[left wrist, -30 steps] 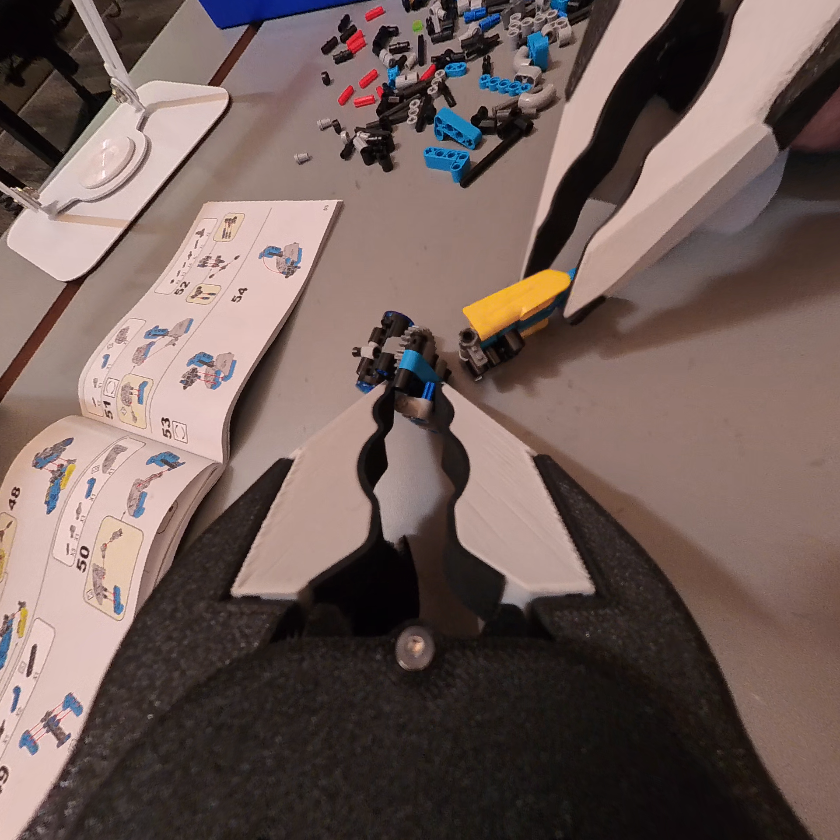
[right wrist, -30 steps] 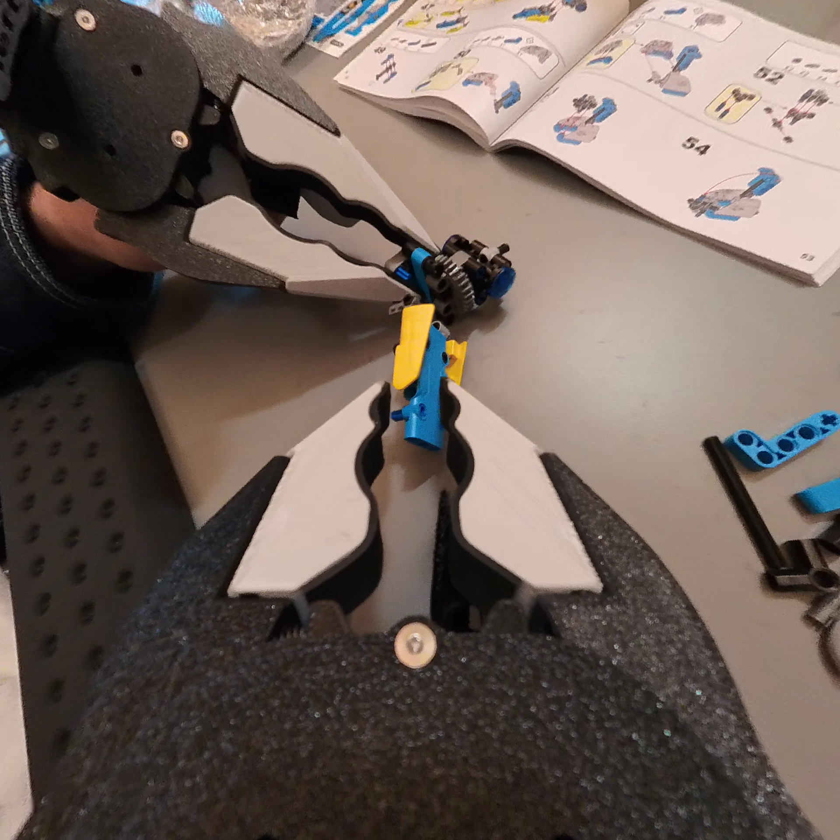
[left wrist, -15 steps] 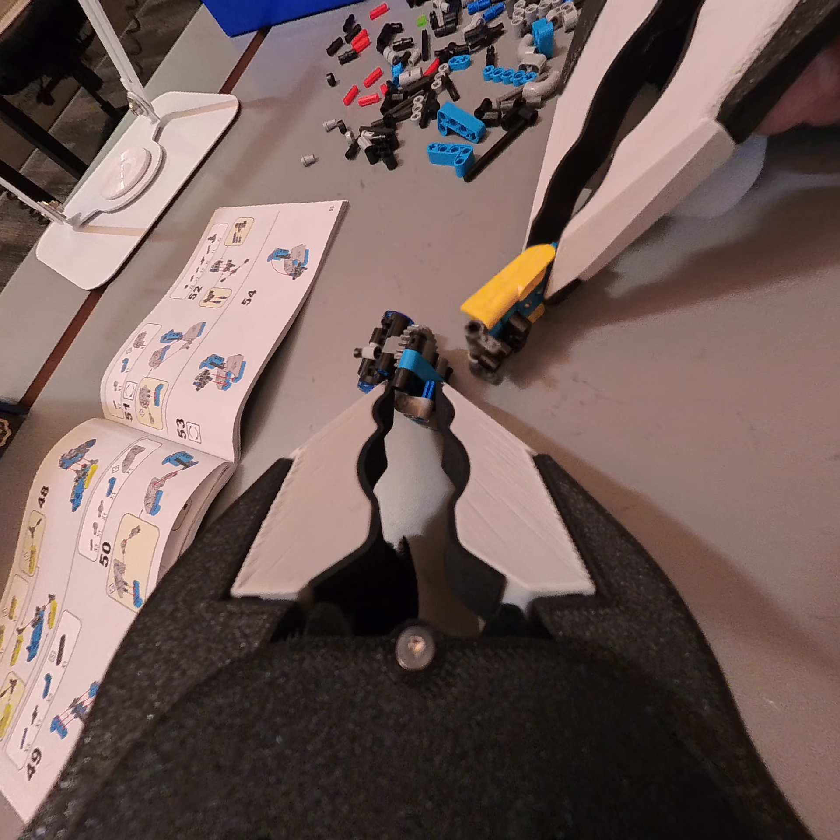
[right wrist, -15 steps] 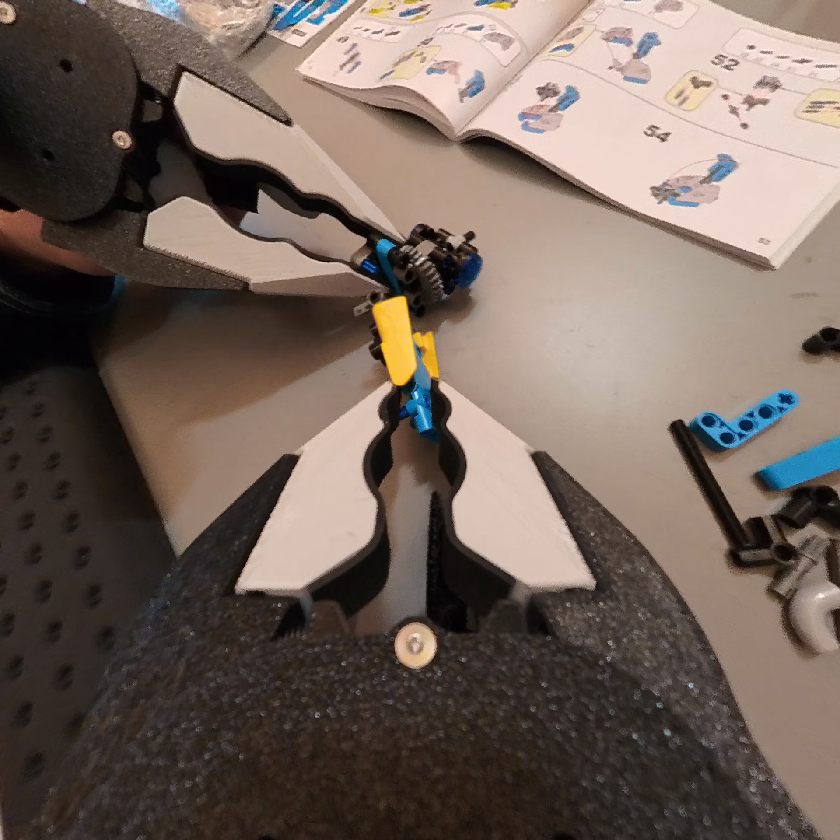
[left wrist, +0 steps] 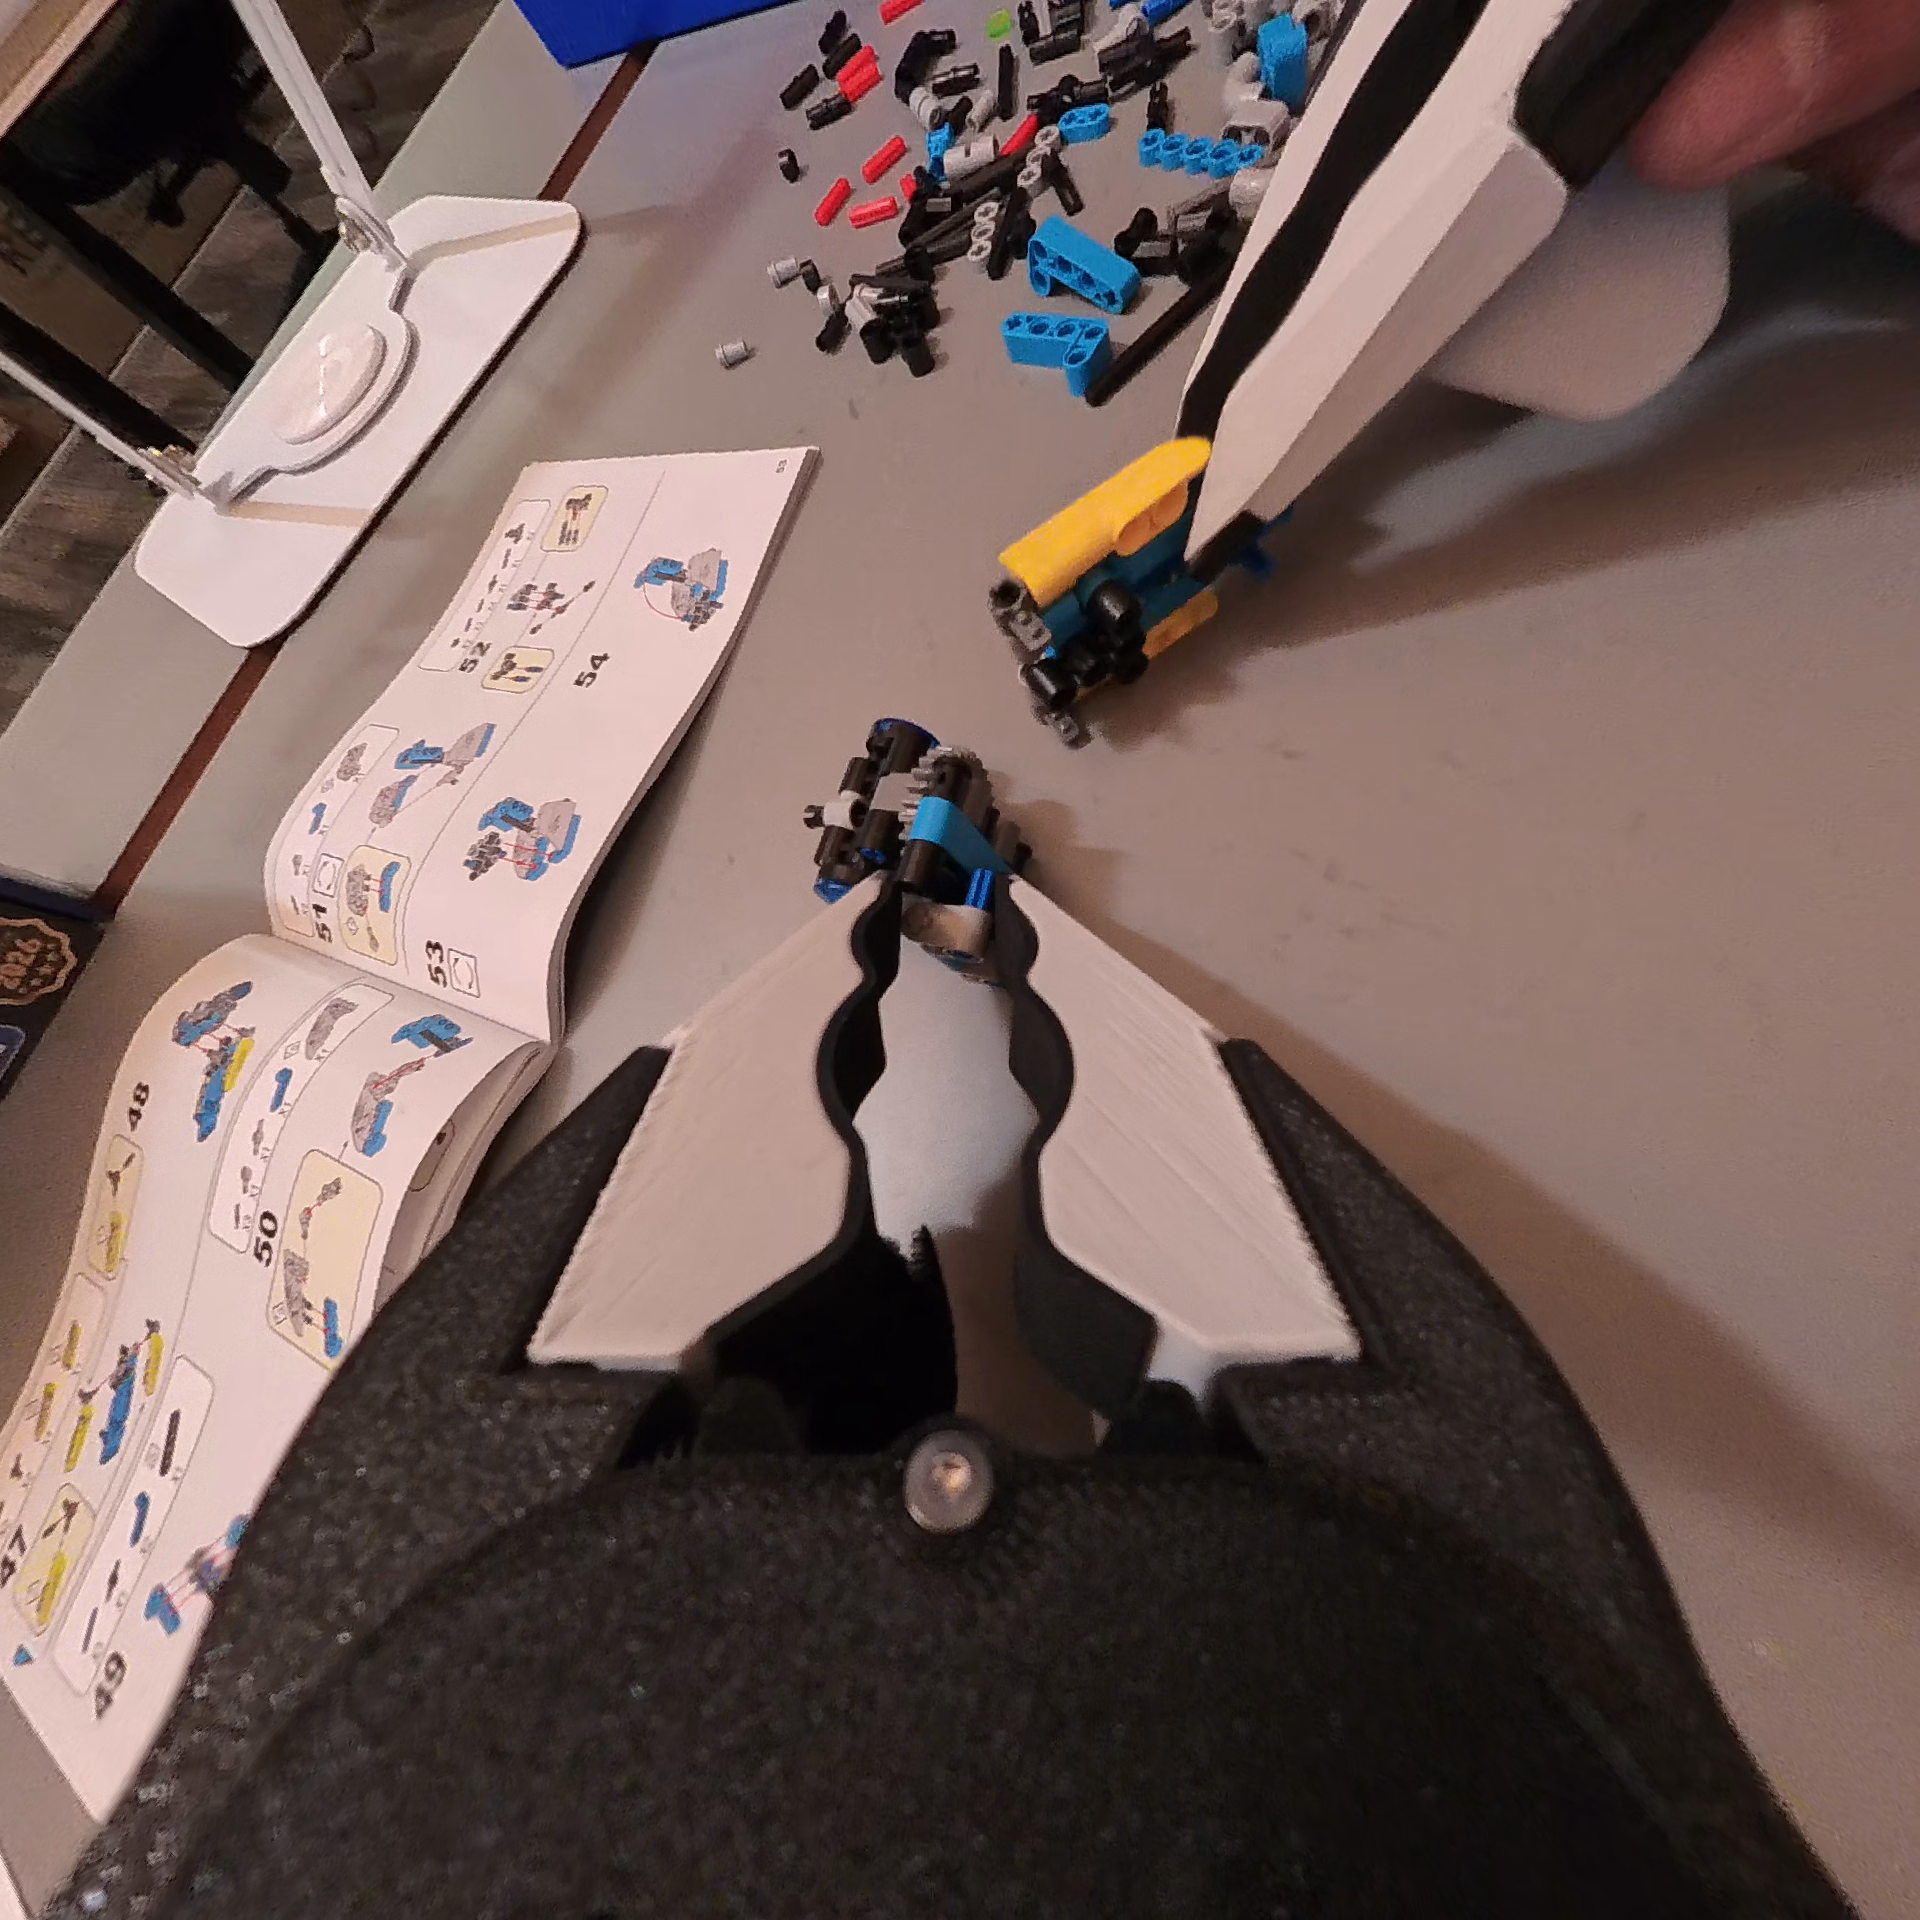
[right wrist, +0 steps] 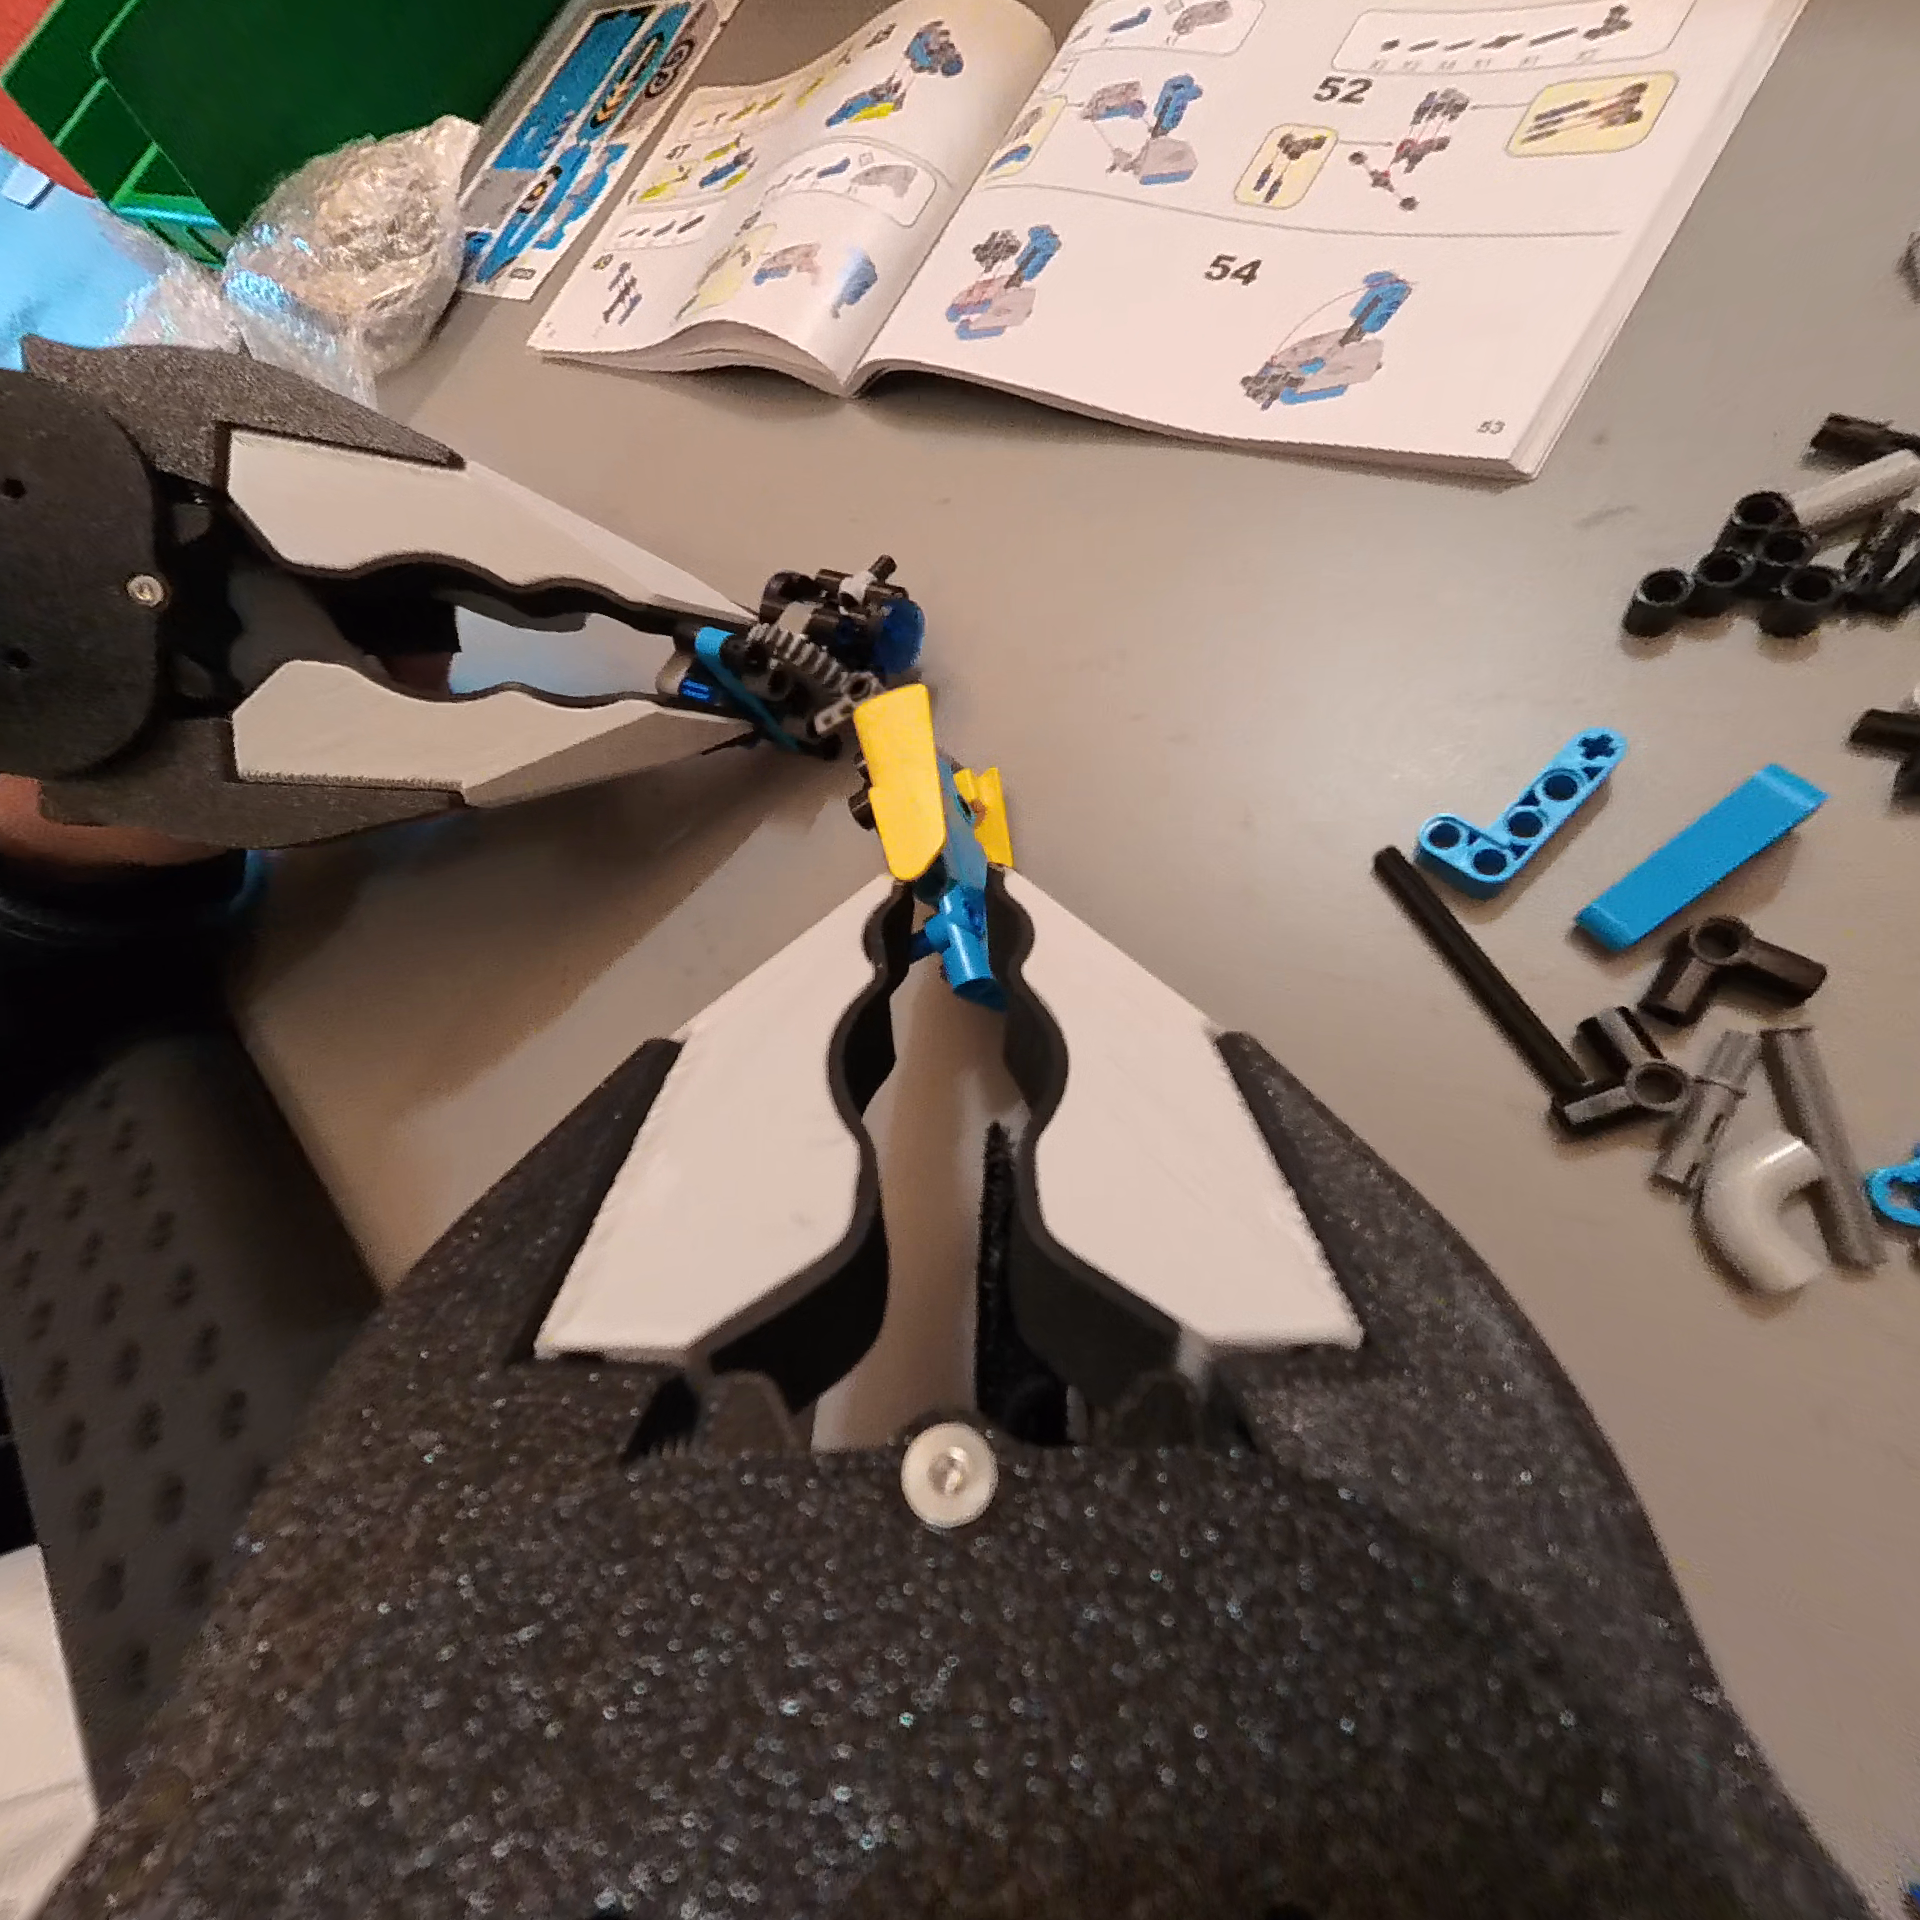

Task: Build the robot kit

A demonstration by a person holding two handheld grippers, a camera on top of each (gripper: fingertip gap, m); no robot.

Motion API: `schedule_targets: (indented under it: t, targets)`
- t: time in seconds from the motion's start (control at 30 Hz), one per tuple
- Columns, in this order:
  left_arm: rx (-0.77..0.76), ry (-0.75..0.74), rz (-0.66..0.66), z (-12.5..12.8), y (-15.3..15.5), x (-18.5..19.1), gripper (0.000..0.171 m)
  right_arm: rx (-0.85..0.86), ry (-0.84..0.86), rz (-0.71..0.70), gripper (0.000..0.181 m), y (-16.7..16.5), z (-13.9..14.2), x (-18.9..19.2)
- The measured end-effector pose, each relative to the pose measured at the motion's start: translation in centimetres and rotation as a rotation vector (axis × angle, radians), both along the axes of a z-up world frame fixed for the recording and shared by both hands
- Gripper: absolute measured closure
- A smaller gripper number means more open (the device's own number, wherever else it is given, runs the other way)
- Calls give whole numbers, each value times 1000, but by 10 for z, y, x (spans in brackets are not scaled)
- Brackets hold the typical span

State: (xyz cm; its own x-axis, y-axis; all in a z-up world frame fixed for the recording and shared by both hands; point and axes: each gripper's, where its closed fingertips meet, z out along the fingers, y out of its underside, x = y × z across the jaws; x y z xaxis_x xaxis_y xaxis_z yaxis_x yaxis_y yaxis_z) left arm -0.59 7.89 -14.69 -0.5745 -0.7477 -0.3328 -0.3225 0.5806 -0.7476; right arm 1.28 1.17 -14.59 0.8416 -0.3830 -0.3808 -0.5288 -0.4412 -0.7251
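My left gripper point(left wrist: 940, 906) is shut on a small black, grey and blue gear assembly point(left wrist: 904, 816) and holds it low over the grey table point(left wrist: 1403, 935). My right gripper point(right wrist: 948, 896) is shut on a yellow and blue assembly point(right wrist: 920, 795) with black pins. In the left wrist view the right gripper point(left wrist: 1236, 520) comes in from the upper right with the yellow and blue assembly point(left wrist: 1101, 566) lifted and apart from the gear assembly. In the right wrist view the left gripper point(right wrist: 743, 670) comes in from the left, and the gear assembly point(right wrist: 821, 649) sits just beside the yellow panel's tip.
An open instruction booklet point(left wrist: 436, 831) lies left of the left gripper, also in the right wrist view point(right wrist: 1195, 208). A pile of loose black, blue, red and grey parts point(left wrist: 1018, 187) lies beyond. A white lamp base point(left wrist: 343, 384) stands far left. Loose parts point(right wrist: 1662, 935) lie to the right. My hands' fingertips stand some 8 cm from each other.
My right gripper has lifted and tilted the yellow and blue assembly, drawing it up and away from the gear assembly in the left view. The left gripper has kept its hold and barely moved.
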Motion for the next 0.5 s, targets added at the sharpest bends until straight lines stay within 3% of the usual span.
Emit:
schedule_targets:
  t: [0.17,0.5]
  targets:
    - [-115,82,103,0,-5,-2,155,-9,-30,8,168,0,0,0]
    - [-91,65,75,0,-16,-4,155,-4,-137,67,158,7,8,-1]
